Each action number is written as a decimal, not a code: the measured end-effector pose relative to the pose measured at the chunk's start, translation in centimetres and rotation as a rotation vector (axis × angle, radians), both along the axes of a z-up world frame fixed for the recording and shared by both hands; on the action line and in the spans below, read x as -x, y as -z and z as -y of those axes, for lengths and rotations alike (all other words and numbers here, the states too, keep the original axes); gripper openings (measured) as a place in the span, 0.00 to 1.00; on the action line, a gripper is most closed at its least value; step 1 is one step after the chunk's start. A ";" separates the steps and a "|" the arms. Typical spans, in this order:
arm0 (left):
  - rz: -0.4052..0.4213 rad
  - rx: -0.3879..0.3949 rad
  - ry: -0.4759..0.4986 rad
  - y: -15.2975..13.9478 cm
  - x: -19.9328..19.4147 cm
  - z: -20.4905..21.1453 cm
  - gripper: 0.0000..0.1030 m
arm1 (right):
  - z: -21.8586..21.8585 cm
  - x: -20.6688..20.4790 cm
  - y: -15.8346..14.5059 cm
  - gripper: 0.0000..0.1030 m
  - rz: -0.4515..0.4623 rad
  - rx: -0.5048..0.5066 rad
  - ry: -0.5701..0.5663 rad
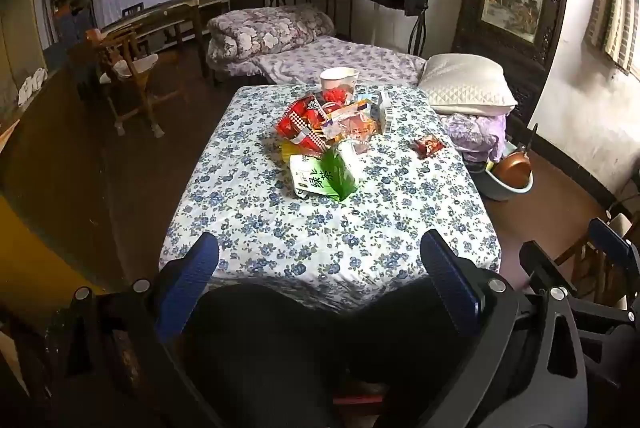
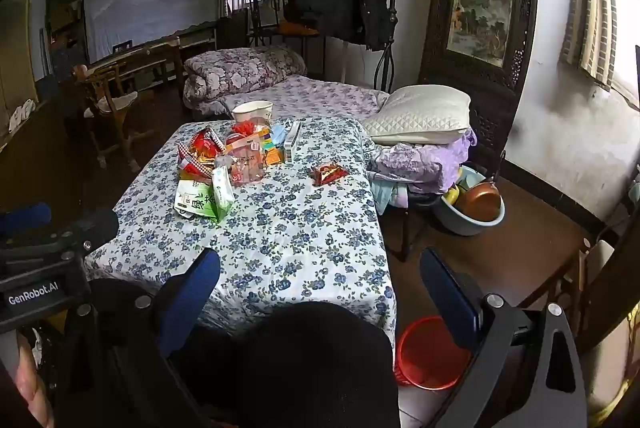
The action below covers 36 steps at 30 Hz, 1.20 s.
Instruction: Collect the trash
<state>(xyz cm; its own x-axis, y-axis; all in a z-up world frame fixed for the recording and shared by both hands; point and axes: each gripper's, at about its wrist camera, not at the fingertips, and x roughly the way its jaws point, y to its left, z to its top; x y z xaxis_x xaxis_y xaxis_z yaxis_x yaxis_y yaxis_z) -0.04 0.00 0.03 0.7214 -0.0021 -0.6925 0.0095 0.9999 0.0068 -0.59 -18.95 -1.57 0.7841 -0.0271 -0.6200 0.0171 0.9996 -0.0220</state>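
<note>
A pile of trash lies mid-table on the blue-flowered cloth (image 1: 328,240): a green tea carton (image 1: 324,175), red snack bags (image 1: 300,123), a white box (image 1: 386,111) and a paper cup (image 1: 339,79) behind them. A small red wrapper (image 1: 428,146) lies apart to the right. My left gripper (image 1: 320,268) hovers open over the table's near edge, nothing between its blue fingers (image 1: 188,280). My right gripper (image 2: 320,280) is open too, at the table's near right corner, well short of the carton (image 2: 206,201) and the wrapper (image 2: 328,173). A red bucket (image 2: 432,352) stands on the floor below.
A bed with a white pillow (image 2: 420,115) adjoins the table's far side. A blue basin holding a brown pan (image 2: 476,205) sits on the floor to the right. A wooden chair (image 1: 128,79) stands left of the table. Something dark and rounded (image 2: 312,360) fills the bottom of both views.
</note>
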 end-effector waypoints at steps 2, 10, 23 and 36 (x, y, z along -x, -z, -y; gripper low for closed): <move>-0.006 0.007 0.003 0.0 0.0 0.0 0.93 | 0.1 0.0 0.1 0.95 0.001 -0.002 0.000; -0.009 0.014 0.003 -0.1 0.0 -0.1 0.93 | 0.2 -0.2 0.3 0.95 -0.004 -0.005 0.001; -0.007 0.027 0.008 -0.5 0.3 0.8 0.93 | -0.1 0.4 0.0 0.95 0.000 -0.003 0.000; -0.006 0.037 0.010 -0.7 0.4 0.7 0.93 | -0.2 0.6 -0.5 0.95 0.005 -0.002 0.001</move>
<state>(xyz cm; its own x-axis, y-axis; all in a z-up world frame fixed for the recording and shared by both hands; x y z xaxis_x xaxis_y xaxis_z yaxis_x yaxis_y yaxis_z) -0.41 -0.72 0.77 0.7172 -0.0351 -0.6960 0.0192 0.9993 -0.0306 -1.14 -18.77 -1.11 0.7875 -0.0269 -0.6157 0.0187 0.9996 -0.0198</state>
